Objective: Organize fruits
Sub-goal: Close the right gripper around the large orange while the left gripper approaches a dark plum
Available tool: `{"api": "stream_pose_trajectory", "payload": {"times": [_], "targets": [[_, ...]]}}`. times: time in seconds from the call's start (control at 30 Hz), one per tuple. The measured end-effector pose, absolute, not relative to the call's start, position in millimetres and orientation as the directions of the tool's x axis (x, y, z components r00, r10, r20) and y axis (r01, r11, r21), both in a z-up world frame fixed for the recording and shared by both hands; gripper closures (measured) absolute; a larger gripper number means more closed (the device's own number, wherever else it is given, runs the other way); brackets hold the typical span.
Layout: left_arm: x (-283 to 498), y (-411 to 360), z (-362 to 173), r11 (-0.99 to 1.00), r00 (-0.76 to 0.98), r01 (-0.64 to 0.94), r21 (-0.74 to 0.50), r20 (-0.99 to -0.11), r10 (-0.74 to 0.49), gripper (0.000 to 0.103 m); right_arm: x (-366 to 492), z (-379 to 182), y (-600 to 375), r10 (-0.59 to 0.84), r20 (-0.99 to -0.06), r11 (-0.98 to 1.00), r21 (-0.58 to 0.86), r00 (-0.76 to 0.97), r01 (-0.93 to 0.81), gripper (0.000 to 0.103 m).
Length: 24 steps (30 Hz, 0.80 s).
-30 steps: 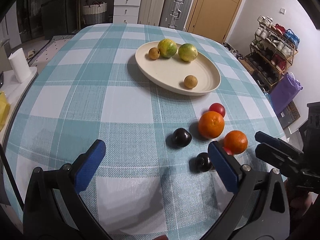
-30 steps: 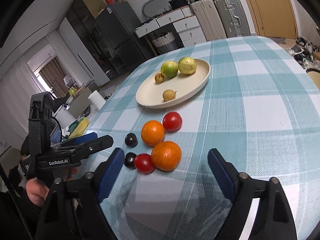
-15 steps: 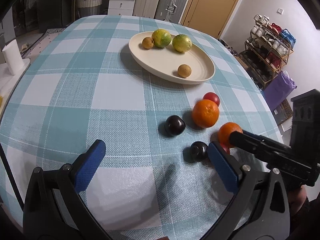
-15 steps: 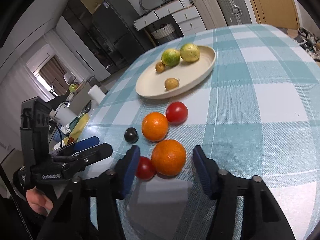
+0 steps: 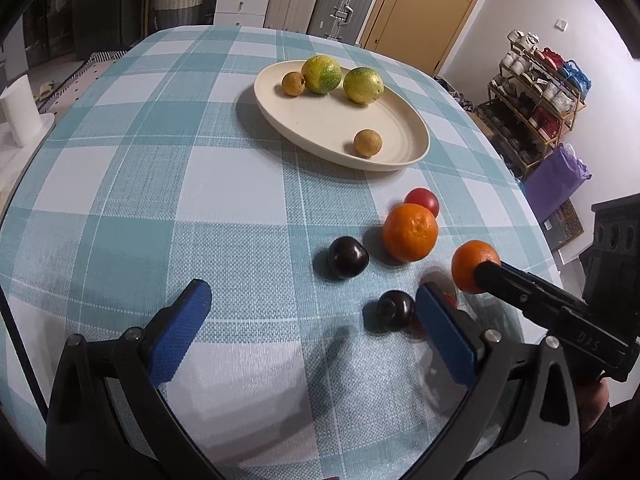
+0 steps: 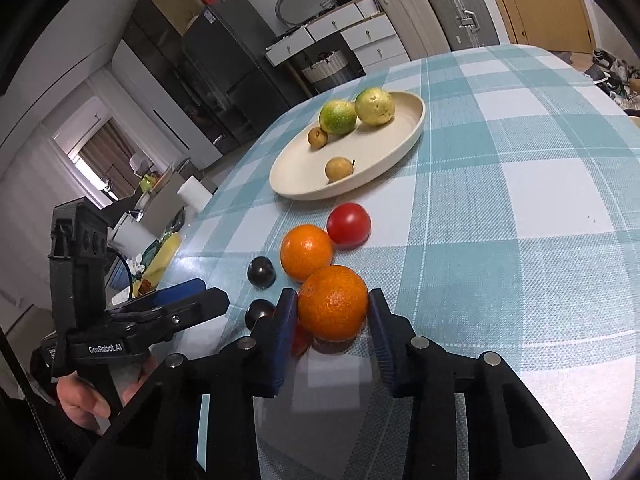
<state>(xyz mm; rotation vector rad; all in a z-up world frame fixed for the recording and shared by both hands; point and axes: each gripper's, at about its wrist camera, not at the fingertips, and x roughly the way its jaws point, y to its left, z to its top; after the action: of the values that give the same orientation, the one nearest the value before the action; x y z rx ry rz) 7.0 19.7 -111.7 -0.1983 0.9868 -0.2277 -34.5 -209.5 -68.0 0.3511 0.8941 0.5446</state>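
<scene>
Right gripper [image 6: 333,322] closing on the near orange [image 6: 333,303], blue pads flat against both sides of it, fruit low over the checked tablecloth [image 6: 520,208] with its shadow just beneath. From the left wrist view, same orange [image 5: 475,266] seen at the tip of the black right fingers [image 5: 520,288]. Just left of the clamped fruit, a small red tomato [image 6: 299,339], mostly hidden behind the left pad. Beside that, a dark plum [image 6: 259,312], and a second dark plum [image 6: 261,271] a little farther out. Beyond the held fruit, a second orange [image 6: 306,252] on the cloth, touching or nearly touching a larger red tomato [image 6: 348,225] behind it.

Left gripper [image 5: 312,332] spread wide, nothing between its blue pads, hovering over bare cloth near the table's front edge; nearer plum [image 5: 396,310] just inside its right pad. In the right wrist view, held in a hand [image 6: 86,396] off to the left.

Farther back, a cream oval plate [image 6: 412,128] holding two yellow-green citrus fruits [image 6: 338,117] side by side at its far end, a small brown fruit [image 6: 317,137] touching one of them, and another small brown fruit [image 6: 339,169] alone nearer the front rim.

Past the table, suitcases [image 6: 456,12] and a white drawer unit [image 6: 360,36] against the wall.
</scene>
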Motion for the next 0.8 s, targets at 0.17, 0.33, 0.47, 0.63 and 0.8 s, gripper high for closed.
{"api": "stream_pose_trajectory", "payload": {"times": [0.17,0.33,0.47,0.63,0.8], "targets": [[14,19,-114,0.96,0.527,0.093,-0.264,-0.805,-0.272,0.001,-34,-65,-213,0.584,-0.628,0.809,0.503,0.515,-0.303,0.066],[21,19,-115,0.959,0.538,0.093,-0.267,-0.797,-0.274,0.002,-33,-62,-215,0.588,-0.62,0.806,0.504,0.52,-0.31,0.066],[25,16,-113,0.956,0.543,0.123,-0.268,-0.788,-0.291,0.015,-32,-60,-218,0.589,-0.615,0.804,0.506,0.524,-0.312,0.066],[30,9,-114,0.94,0.512,0.179,-0.292,-0.788,-0.342,0.034,-30,-60,-219,0.595,-0.612,0.801,0.51,0.522,-0.315,0.066],[33,4,-117,0.928,0.486,0.212,-0.305,-0.792,-0.371,0.049,-27,-58,-218,0.595,-0.612,0.801,0.506,0.521,-0.32,0.066]]}}
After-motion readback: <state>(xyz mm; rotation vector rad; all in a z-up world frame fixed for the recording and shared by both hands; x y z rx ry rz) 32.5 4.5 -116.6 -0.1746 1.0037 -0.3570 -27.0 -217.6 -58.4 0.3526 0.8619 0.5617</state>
